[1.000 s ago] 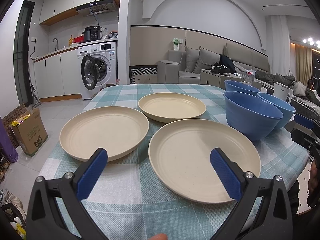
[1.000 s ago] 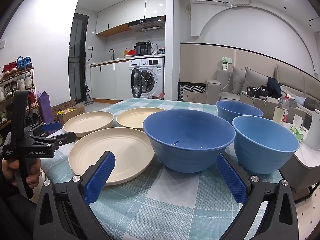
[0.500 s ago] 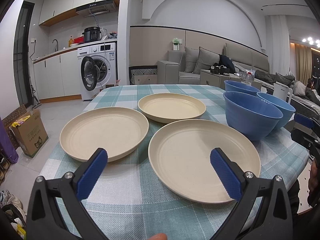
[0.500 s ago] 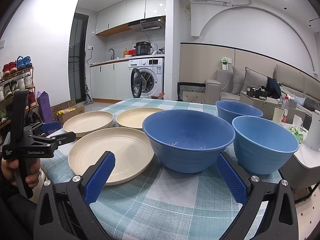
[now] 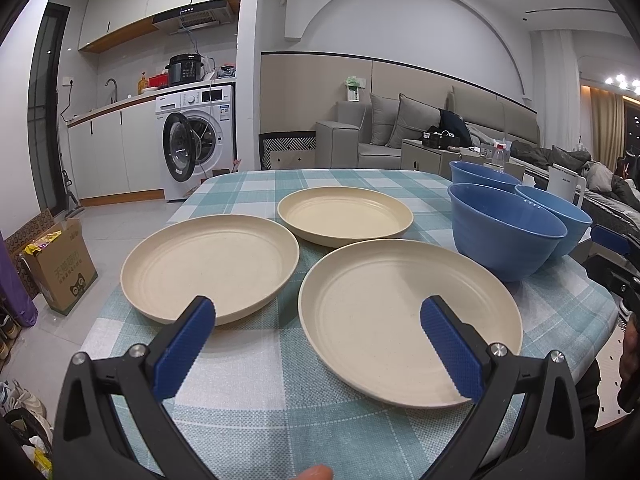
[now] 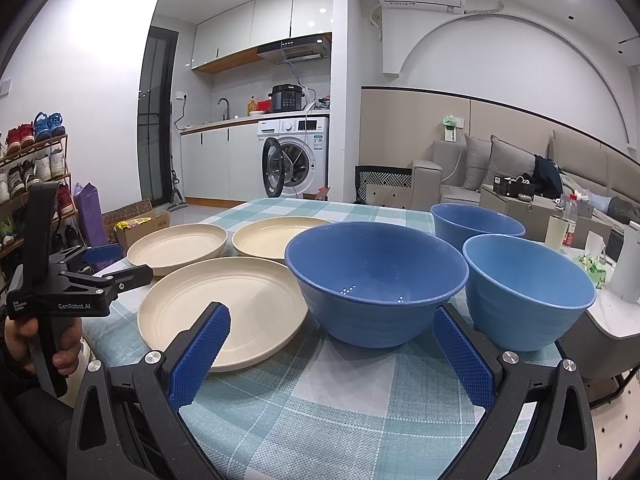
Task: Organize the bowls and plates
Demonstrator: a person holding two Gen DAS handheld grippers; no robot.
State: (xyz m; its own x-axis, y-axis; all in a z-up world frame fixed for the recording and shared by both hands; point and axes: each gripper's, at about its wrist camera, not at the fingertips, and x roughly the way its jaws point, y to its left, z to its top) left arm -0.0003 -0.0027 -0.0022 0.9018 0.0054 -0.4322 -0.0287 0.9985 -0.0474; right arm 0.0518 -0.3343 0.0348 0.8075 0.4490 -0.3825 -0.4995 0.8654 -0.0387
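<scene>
Three plates (image 5: 408, 320) and three bowls (image 6: 376, 280) sit on the checked tablecloth (image 5: 260, 380); near edge strip bare. Left gripper (image 5: 318, 334) and right gripper (image 6: 330, 338): fingers spread, empty. Left gripper reads "GenRobot.AI".

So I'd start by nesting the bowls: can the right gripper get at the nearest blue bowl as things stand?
Probably yes. The right gripper is open and faces the nearest blue bowl with only bare tablecloth between them; the lighter blue bowl beside it may crowd one finger.
</scene>
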